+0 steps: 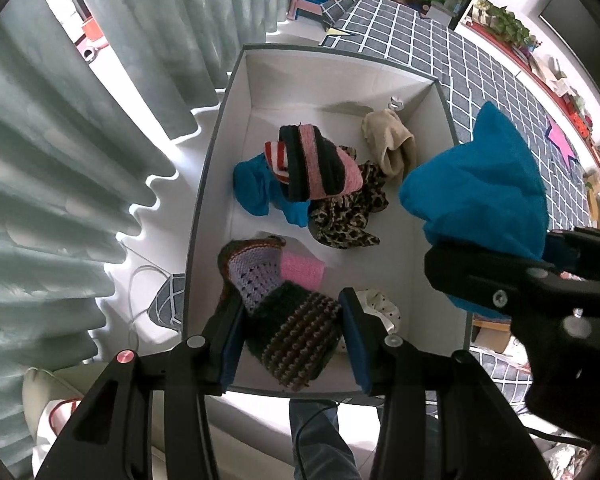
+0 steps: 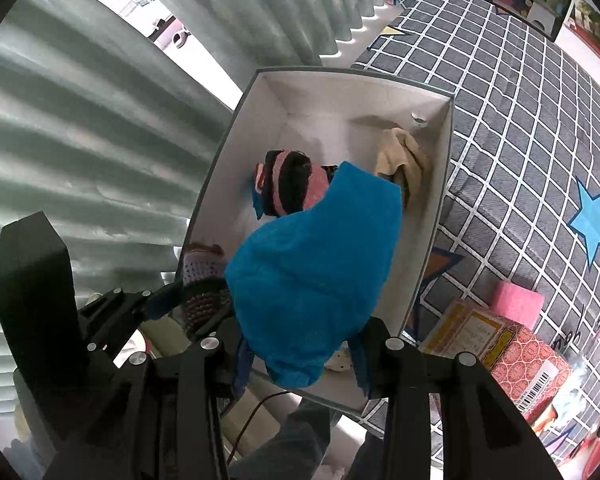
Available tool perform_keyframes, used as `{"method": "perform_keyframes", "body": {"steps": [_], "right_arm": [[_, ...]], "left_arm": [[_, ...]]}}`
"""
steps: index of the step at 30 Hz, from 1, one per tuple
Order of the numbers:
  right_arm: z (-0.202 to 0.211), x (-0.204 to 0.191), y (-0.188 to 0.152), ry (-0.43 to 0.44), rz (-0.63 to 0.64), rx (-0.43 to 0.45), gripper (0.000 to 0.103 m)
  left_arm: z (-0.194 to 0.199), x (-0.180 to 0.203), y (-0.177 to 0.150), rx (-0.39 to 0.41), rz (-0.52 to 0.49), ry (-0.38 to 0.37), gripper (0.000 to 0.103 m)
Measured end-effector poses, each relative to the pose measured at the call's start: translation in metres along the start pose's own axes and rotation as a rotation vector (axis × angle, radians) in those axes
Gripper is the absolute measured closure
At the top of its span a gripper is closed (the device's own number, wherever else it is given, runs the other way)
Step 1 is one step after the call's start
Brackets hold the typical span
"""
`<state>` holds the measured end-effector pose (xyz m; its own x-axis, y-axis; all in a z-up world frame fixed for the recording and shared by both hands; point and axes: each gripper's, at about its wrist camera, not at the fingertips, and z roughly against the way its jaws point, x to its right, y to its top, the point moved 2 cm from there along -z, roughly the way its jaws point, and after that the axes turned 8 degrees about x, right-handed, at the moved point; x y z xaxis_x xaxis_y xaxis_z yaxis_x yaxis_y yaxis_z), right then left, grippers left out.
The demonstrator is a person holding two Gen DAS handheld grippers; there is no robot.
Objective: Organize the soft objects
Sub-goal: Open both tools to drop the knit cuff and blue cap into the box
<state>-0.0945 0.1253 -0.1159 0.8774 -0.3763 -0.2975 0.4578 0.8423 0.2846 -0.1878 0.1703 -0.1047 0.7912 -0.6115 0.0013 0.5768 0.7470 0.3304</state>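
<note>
A white box with a grey rim (image 1: 204,216) (image 2: 440,216) lies below both grippers. In the left wrist view my left gripper (image 1: 294,344) is shut on a brown-striped knit piece (image 1: 296,340) with a lilac and pink end, hanging over the box's near end. My right gripper (image 2: 300,360) is shut on a bright blue cloth (image 2: 312,272) above the box's middle. That blue cloth (image 1: 480,184) and the right gripper (image 1: 512,252) show at the right of the left wrist view. The left gripper (image 2: 192,308) with the knit piece (image 2: 204,300) shows at the lower left of the right wrist view.
In the box lie a pink-and-black striped knit (image 1: 320,164), another blue item (image 1: 252,188), a leopard-print cloth (image 1: 352,216), a beige item (image 1: 390,140) and a dotted white piece (image 1: 380,308). Curtains (image 1: 60,160) hang left. A grid mat (image 2: 520,120) bears a pink block (image 2: 516,304) and carton (image 2: 500,344).
</note>
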Motion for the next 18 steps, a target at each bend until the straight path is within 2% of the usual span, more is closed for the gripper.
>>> {"method": "perform_keyframes", "body": {"steps": [4,7,8,10,14,15,16,18], "right_arm": [[-0.001,0.001,-0.001,0.0,-0.003,-0.004,0.06],[-0.001,0.001,-0.001,0.004,-0.006,-0.005,0.057],[0.0,0.001,-0.001,0.005,-0.006,-0.004,0.05],[0.003,0.002,-0.002,0.006,-0.01,0.007,0.035],[0.01,0.005,-0.001,-0.003,-0.016,0.03,0.03],[0.013,0.006,0.0,-0.012,-0.019,0.037,0.017],[0.016,0.008,0.0,-0.035,-0.018,0.045,0.008],[0.023,0.012,0.002,-0.05,-0.027,0.065,0.005]], "left_arm": [[0.0,0.002,0.0,0.004,0.002,-0.004,0.051],[0.002,0.002,-0.001,0.014,0.006,-0.003,0.037],[0.003,0.001,-0.001,0.017,0.009,-0.006,0.029],[0.006,0.001,-0.001,0.022,0.015,-0.016,0.021],[0.011,0.0,0.0,0.032,0.05,-0.042,0.015],[0.012,-0.001,0.001,0.033,0.062,-0.052,0.014],[0.014,-0.002,0.002,0.03,0.076,-0.066,0.014],[0.016,-0.001,0.003,0.025,0.086,-0.082,0.007]]}}
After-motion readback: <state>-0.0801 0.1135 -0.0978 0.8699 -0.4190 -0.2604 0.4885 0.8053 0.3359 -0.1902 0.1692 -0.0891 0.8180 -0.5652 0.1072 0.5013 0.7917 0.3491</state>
